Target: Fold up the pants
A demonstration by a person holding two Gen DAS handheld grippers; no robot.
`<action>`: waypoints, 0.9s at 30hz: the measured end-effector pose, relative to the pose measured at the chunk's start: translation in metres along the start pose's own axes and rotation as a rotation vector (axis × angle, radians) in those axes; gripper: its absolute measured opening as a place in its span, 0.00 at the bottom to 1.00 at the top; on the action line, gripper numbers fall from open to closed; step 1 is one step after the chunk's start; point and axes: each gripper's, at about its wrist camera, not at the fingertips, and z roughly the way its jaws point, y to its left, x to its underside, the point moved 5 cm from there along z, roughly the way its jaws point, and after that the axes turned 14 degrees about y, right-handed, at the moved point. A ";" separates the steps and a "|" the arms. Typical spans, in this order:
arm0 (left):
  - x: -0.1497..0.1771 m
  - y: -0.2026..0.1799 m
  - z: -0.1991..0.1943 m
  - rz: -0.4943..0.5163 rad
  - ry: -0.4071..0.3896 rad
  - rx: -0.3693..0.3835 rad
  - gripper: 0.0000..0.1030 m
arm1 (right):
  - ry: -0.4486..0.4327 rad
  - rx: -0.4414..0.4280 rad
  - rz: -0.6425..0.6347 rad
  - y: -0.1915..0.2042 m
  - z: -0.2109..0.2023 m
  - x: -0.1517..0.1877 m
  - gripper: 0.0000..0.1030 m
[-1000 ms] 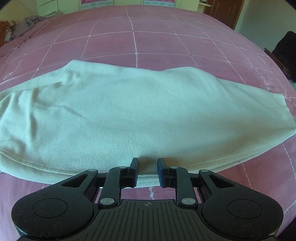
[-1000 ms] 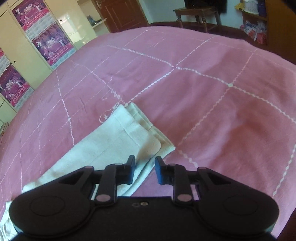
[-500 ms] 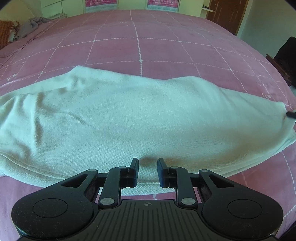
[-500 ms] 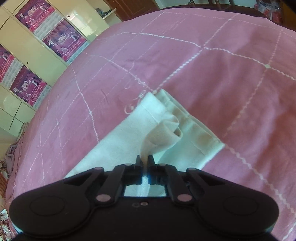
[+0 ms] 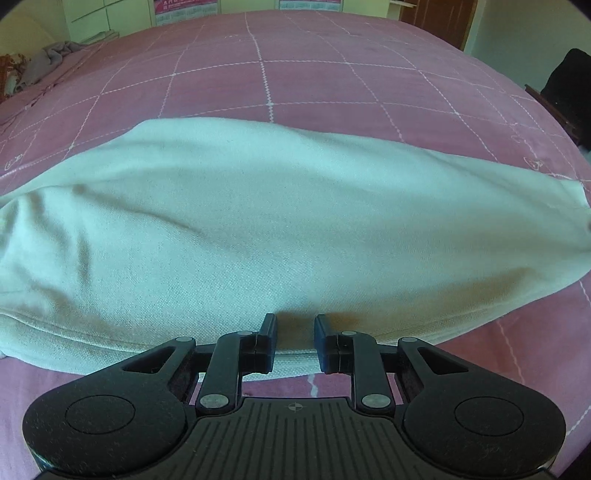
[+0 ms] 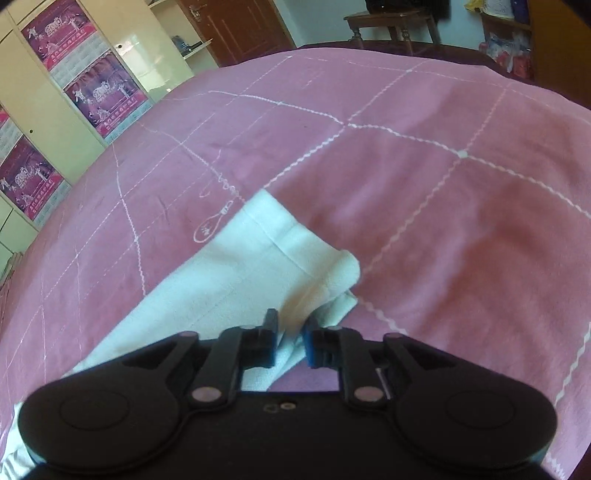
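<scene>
The pale, whitish pants (image 5: 258, 221) lie folded lengthwise across the pink bedspread (image 5: 295, 85). My left gripper (image 5: 294, 321) hovers at their near long edge with a gap between its fingers and no cloth pinched. In the right wrist view the leg end (image 6: 280, 236) lies with its hem toward the far side and one corner rumpled over. My right gripper (image 6: 290, 319) is over that corner. Its jaws are opening, and the cloth lies loose between and under them without being pressed.
A grey cloth heap (image 5: 48, 59) sits at the bed's far left and a dark chair (image 5: 569, 85) at the right. Beyond the bed stand a wardrobe with posters (image 6: 99, 92), a brown door (image 6: 236, 26) and a wooden table (image 6: 388, 22).
Half a second ago the right gripper was shut on the raised hem corner; now its jaws stand apart and the corner lies back down. The left gripper has stayed put.
</scene>
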 end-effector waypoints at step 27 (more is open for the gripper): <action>0.011 0.129 -0.019 -0.324 0.020 0.002 0.22 | 0.015 0.023 0.084 -0.006 0.018 -0.001 0.19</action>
